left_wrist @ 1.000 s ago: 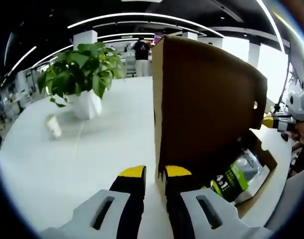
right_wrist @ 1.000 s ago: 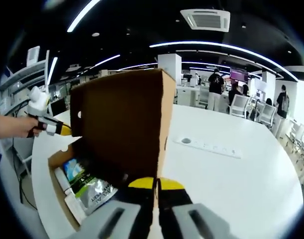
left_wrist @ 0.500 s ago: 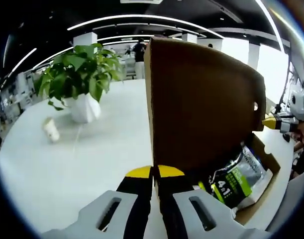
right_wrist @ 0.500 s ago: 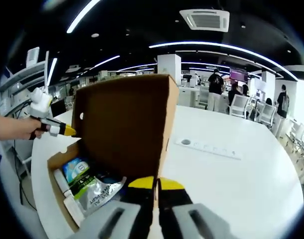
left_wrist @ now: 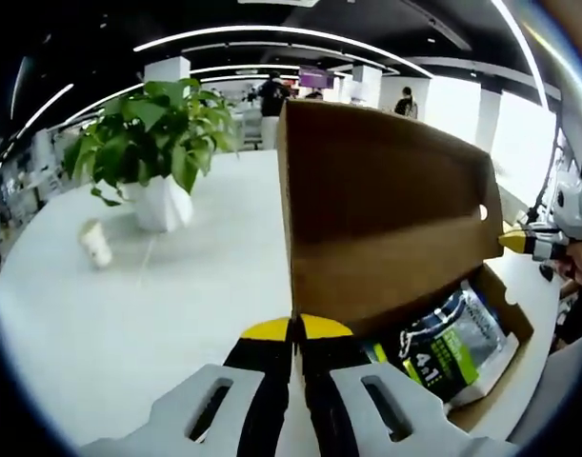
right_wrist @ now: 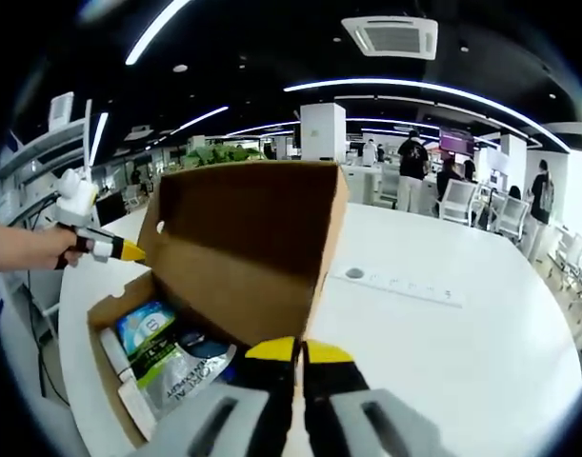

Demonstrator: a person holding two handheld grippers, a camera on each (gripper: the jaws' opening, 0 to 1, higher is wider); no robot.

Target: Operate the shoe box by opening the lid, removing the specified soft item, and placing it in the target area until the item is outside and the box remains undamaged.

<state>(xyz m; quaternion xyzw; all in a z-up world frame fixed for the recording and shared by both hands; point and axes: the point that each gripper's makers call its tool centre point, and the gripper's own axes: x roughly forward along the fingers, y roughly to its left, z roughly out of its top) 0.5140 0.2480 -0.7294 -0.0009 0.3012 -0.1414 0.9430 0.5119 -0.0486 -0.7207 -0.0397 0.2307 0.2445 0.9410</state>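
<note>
Your raised lid (left_wrist: 381,224) hides the far side of the shoe box (left_wrist: 505,371); its open tray sits on the white table (left_wrist: 157,295), and inside it you can make out the foil pouch (left_wrist: 448,338) with green print, partly cut off by the lid's edge. From left to right in the left gripper view you have a tipped paper cup (left_wrist: 96,243), a potted plant (left_wrist: 152,143), then the box. Your left gripper (left_wrist: 295,328) has its yellow tips pressed together on the lid's lower edge. Your right gripper (right_wrist: 295,350) likewise pinches the lid. Beyond lies an open office with strip lights.
</note>
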